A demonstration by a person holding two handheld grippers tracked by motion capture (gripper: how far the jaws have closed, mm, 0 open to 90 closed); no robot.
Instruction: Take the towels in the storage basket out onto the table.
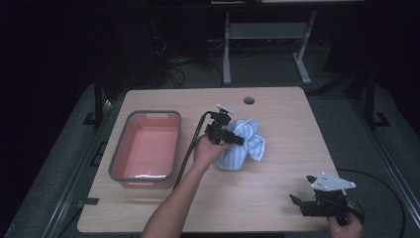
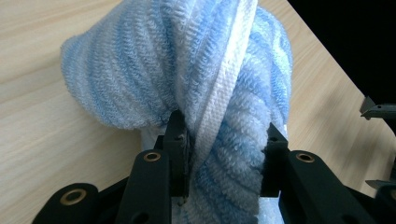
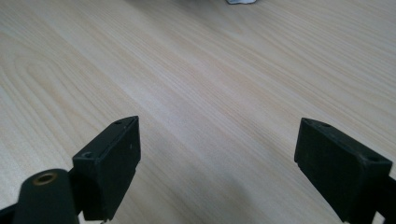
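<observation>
We see the left gripper (image 1: 236, 139) clamped on the bunched towel (image 1: 245, 144) mid-table – no clear long axis; right gripper (image 1: 303, 191), jaws apart, near the table's (image 1: 277, 109) front edge.

A lab or test room is suggested: a pale wood-grain surface (image 1: 277, 99) with a cable hole (image 1: 248, 100) is set in a darkened space, loose cables (image 1: 173, 69) and a grey metal frame (image 1: 233, 44) are seen on the floor beyond it.

Black claws (image 2: 224, 154), brass rivets; grey triangular plate (image 1: 333, 183); black cable (image 1: 190, 146); bare forearm.
</observation>
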